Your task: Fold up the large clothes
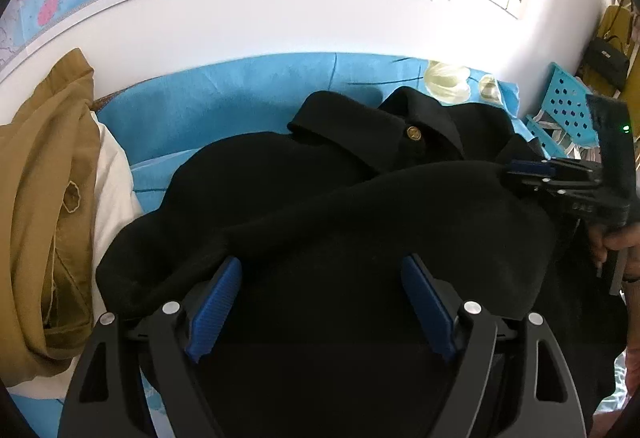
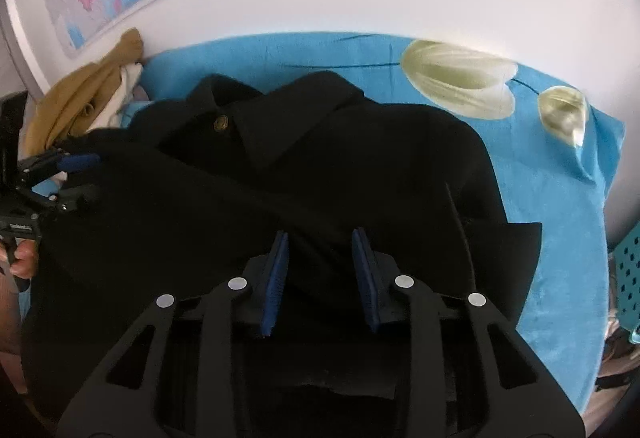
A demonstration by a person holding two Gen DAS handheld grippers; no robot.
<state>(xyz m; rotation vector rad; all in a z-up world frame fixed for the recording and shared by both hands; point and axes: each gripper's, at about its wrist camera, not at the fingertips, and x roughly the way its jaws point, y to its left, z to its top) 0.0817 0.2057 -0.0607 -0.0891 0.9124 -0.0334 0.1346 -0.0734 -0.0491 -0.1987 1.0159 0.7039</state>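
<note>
The left gripper [image 1: 320, 302] stood spread wide at the near edge of the bed, its blue pads apart above the dark cloth with nothing pinched between them. Straight ahead of it lay the coat [image 1: 320, 206], a black heap spread across the middle of the bed [image 1: 224, 90], which is covered in a blue sheet printed with pale tulips. A sleeve [image 1: 400, 194] ran slantwise over the body of the coat, from low near the left gripper up toward the bed's right side, so the long axis of that fold crossed in front of both grippers rather than pointing away from them.

The right gripper [image 2: 322, 274] was half closed, a narrow gap left between its pads. Cloth lay in that gap, but whether the pads pressed it could not be told against so much black. In the left wrist view its tips sat at the sleeve's far right end, so by my reading the right hand was the nearer one to that end, and the left was nearer to the coat's left shoulder bulge.

Farther on, the collar [image 2: 256, 126] with its brass button [image 2: 221, 123] lay toward the wall side of the bed. A tan garment [image 1: 48, 174] was bunched at the bed's left edge, well apart from the coat's collar.
</note>
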